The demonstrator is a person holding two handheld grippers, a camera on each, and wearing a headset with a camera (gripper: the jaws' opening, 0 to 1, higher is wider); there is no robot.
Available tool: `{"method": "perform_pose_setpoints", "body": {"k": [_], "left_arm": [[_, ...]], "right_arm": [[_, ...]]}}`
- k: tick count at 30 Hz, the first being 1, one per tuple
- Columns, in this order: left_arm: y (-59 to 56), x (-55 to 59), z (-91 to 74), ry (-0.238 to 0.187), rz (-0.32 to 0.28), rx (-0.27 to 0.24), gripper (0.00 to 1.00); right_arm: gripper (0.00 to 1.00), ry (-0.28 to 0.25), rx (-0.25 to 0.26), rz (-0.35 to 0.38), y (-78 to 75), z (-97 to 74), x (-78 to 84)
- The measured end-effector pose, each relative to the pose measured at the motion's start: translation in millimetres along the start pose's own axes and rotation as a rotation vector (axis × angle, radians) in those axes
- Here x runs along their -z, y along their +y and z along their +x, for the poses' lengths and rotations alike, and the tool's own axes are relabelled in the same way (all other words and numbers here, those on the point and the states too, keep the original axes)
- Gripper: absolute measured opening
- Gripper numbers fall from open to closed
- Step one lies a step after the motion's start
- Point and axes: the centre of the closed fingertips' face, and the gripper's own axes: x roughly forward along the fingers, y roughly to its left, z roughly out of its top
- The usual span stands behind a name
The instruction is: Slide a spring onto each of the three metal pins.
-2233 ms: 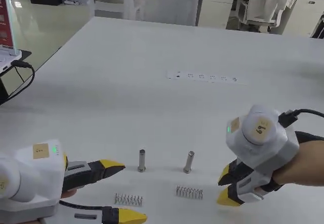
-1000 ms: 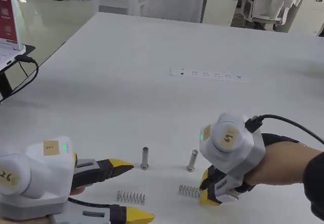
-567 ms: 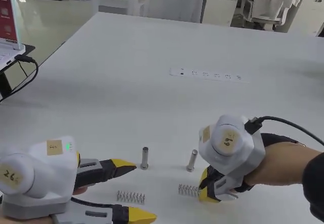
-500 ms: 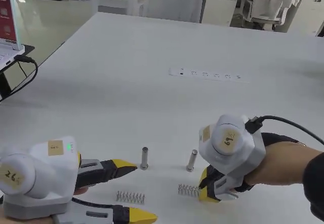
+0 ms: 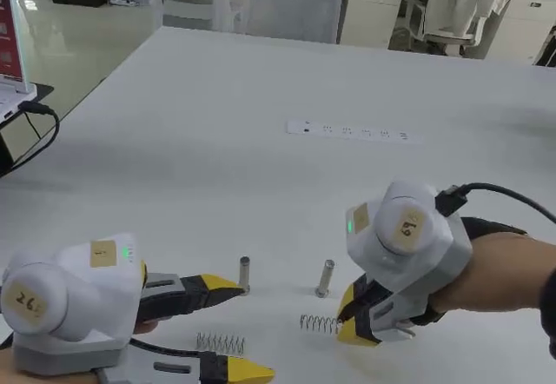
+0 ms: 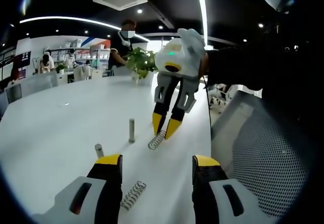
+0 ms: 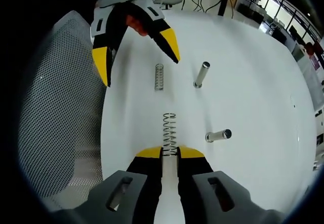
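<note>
White tabletop (image 5: 261, 167); my right gripper (image 7: 169, 153) is pinched on one end of a spring (image 7: 168, 127), just beside an upright steel pin (image 5: 324, 277) — the free end seems to rest on the table. I'd lift, tip the coil vertical, centre it over the pin's tip, then lower slowly; left gripper (image 6: 157, 160) gapes wide near the second spring (image 5: 219, 342).

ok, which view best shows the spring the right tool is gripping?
Right gripper view: the spring runs straight out from the right tool, its near end pinched between the yellow tips. Head view: the tool's body hides the pinch, leaving the spring with its free end visible. Left gripper view shows the spring small, side-on.
</note>
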Motion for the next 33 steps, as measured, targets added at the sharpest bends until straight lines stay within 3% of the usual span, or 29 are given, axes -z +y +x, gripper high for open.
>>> {"method": "perform_pose_setpoints", "body": {"k": [16, 33], "left_arm": [[-6.6, -9.3, 6.9, -0.010, 0.039, 0.034, 0.40], [-16.6, -13.4, 14.0, -0.023, 0.062, 0.086, 0.23]], "right_arm": [[0.08, -0.028, -0.002, -0.076, 12.9, -17.1, -24.8], [0.08, -0.037, -0.024, -0.131, 23.0, -20.5, -35.9]]}}
